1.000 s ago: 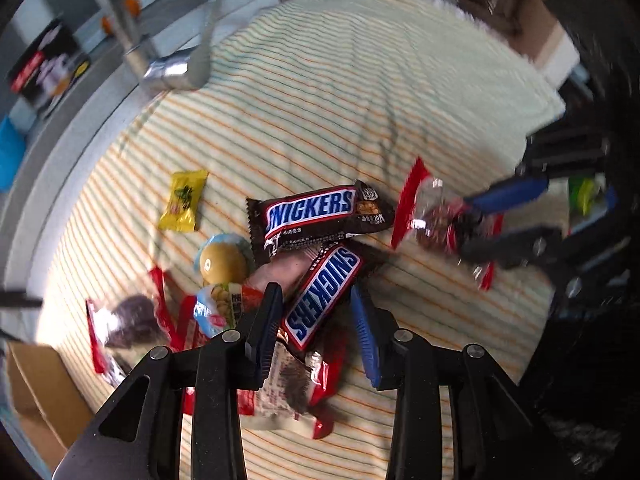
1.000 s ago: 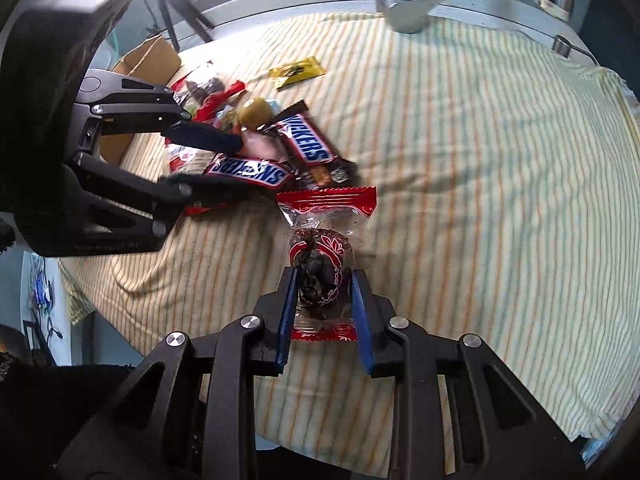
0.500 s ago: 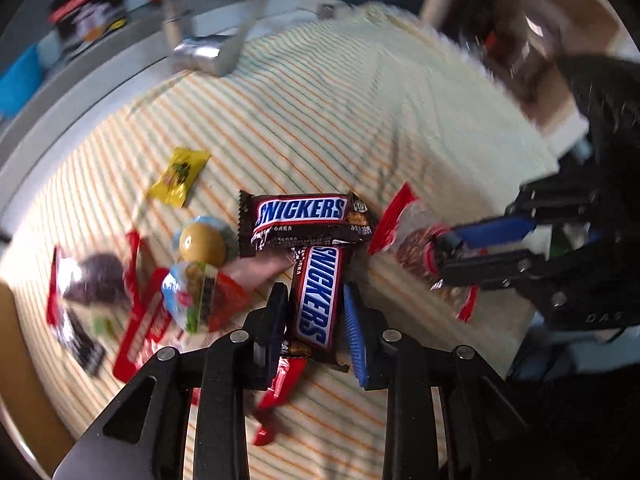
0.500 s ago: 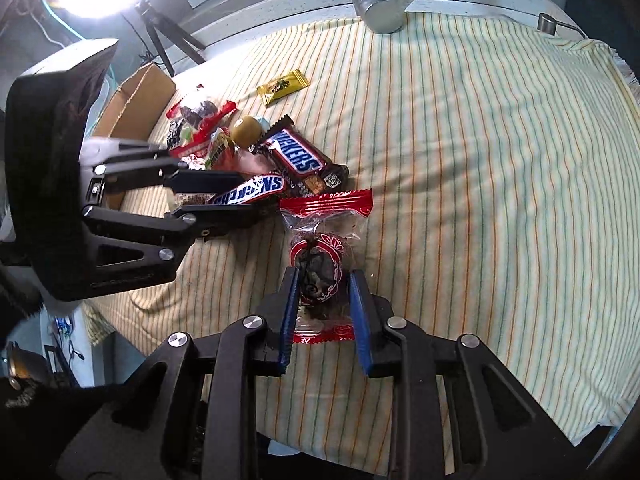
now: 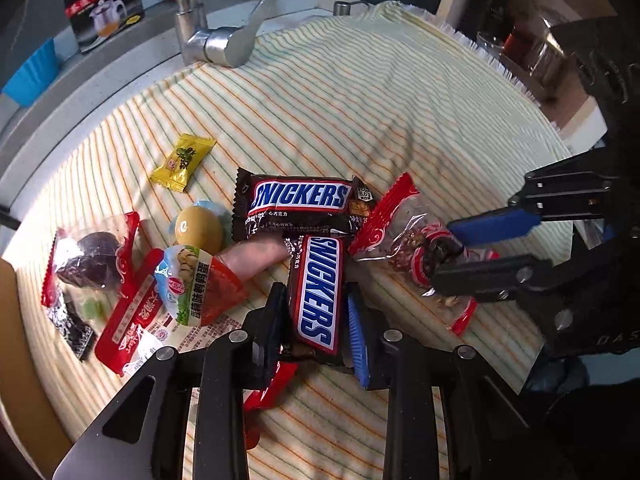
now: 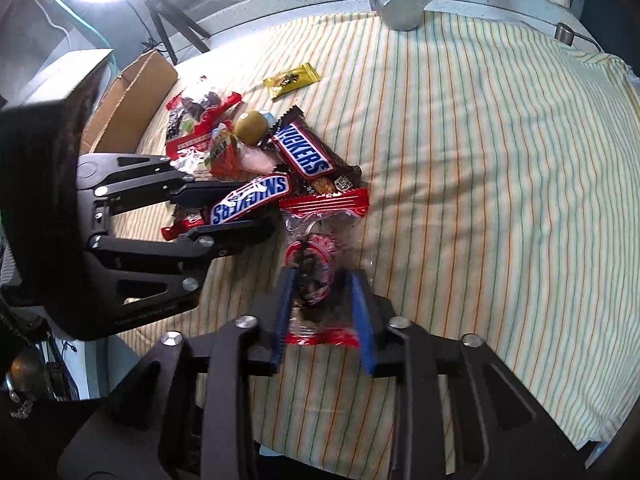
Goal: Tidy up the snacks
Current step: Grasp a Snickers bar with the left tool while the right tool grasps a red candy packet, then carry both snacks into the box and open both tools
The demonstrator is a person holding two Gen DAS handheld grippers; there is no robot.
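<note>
Jaws first: on the left gripper (image 5: 318, 312) they are pinching a Snickers bar (image 5: 316, 292) across its width, near its lower end, its far tip tucked under the second Snickers bar (image 5: 298, 204) lying crosswise. Starting far left on the striped cloth (image 5: 360, 92): a clear date packet (image 5: 88, 256), a red-and-white sachet (image 5: 132, 328), an egg snack pack (image 5: 196, 276) and a yellow candy (image 5: 182, 162) set apart. That gripped bar looks firm and fairly light, though its glossy wrapper may slide, so mid-body across the width seems the safest hold. Over to the right: the right gripper (image 6: 324, 304) has its jaws closed onto a red-edged clear packet (image 6: 320, 240), squeezing the lumpy filling. It's soft, crinkly film, so it probably sags. Both snacks sit mid-tabletop, beside the pile.
</note>
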